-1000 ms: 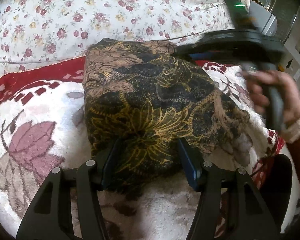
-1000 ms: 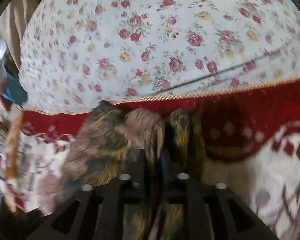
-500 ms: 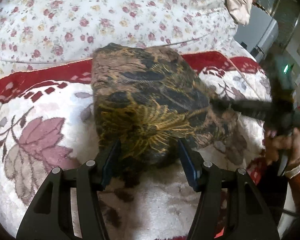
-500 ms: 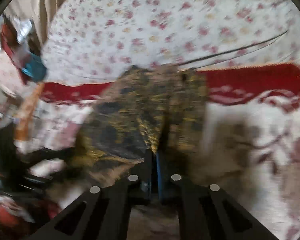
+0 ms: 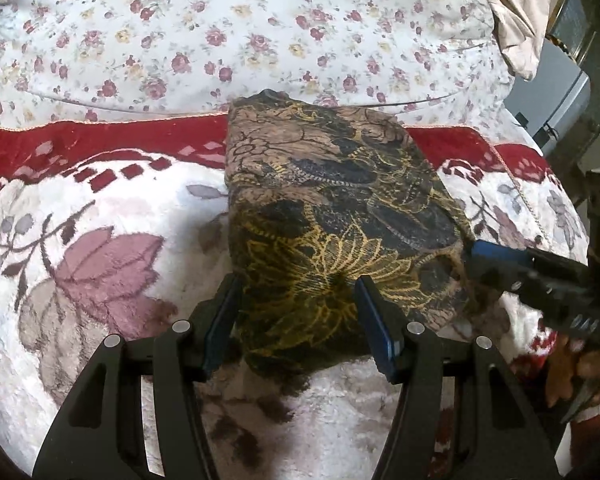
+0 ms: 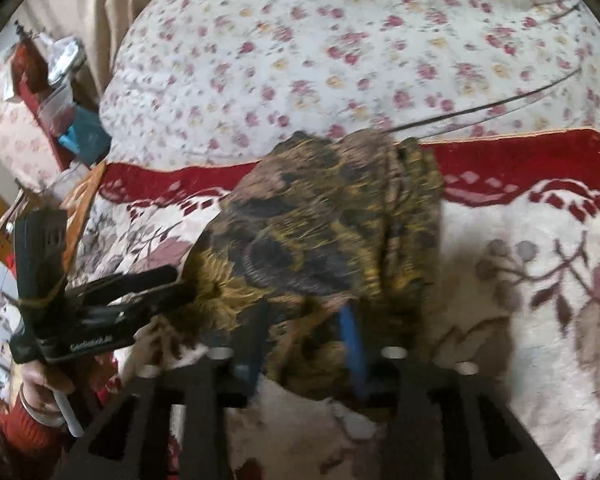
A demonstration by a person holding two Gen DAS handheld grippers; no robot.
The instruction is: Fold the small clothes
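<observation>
A small brown, black and gold floral garment [image 5: 332, 216] lies folded on the blanket; it also shows in the right wrist view [image 6: 324, 232]. My left gripper [image 5: 298, 312] is open, its jaws on either side of the garment's near edge, with cloth between them. My right gripper [image 6: 306, 336] is open at the garment's near edge, cloth between its blue-padded fingers; this view is blurred. The right gripper also shows in the left wrist view [image 5: 500, 258] at the garment's right side. The left gripper shows in the right wrist view [image 6: 172, 284] at the garment's left side.
The garment rests on a plush white blanket with pink flowers and a red border [image 5: 100, 240]. Behind it lies a white quilt with small roses [image 5: 220, 32]. A grey appliance [image 5: 560, 92] stands at the far right. Clutter and a blue item [image 6: 84, 136] sit beside the bed.
My right gripper pulled the garment's far edge toward the near side, folding it, then opened. It now sits at the garment's right edge. My left gripper stayed open in place.
</observation>
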